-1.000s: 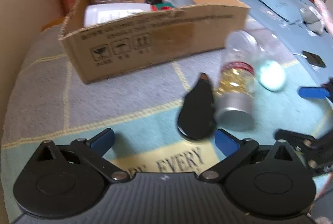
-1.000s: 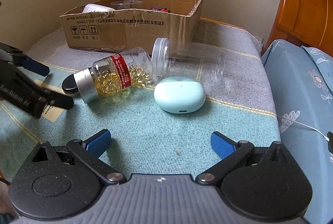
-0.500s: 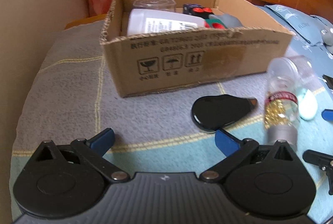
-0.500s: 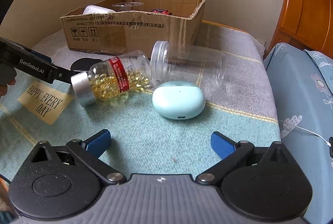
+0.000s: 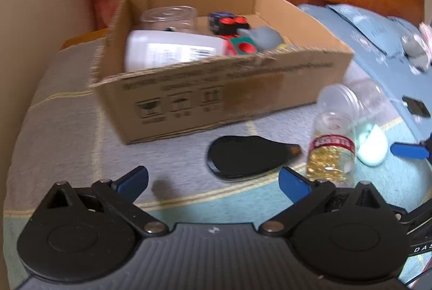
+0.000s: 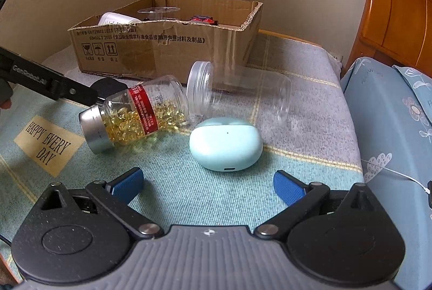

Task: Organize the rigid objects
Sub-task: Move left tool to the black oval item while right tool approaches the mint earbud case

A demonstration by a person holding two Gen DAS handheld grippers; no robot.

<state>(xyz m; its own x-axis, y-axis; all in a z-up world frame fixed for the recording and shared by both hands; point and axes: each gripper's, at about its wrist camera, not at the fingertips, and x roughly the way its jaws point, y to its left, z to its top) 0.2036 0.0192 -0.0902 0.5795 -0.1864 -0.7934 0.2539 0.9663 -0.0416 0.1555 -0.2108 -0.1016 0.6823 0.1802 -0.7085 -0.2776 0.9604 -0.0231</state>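
1. A bed cover, grey toward the wall and teal nearer the cameras, is seen carrying everything; a bare stretch of it lies between the objects and both grippers, and a pale blue pillow borders its right edge.
2. A cardboard box is set toward the far edge of the bed cover, open at the top, with torn rims; a white bottle, a clear jar and small red-and-black pieces are held inside it.
3. An empty clear jar is laid on its side in front of the box, its mouth touching or just beside the capsule bottle.
4. A capsule bottle with a silver cap and red label is laid tilted, cap toward the left edge.
5. A mint-green case is placed just in front of the clear jar, nearest the right gripper.
6. A flat black teardrop-shaped object is seen between the box and the left gripper, beside the capsule bottle.
7. The left gripper is held wide apart, with nothing between its fingers.
8. The right gripper is likewise spread wide and nothing is gripped.
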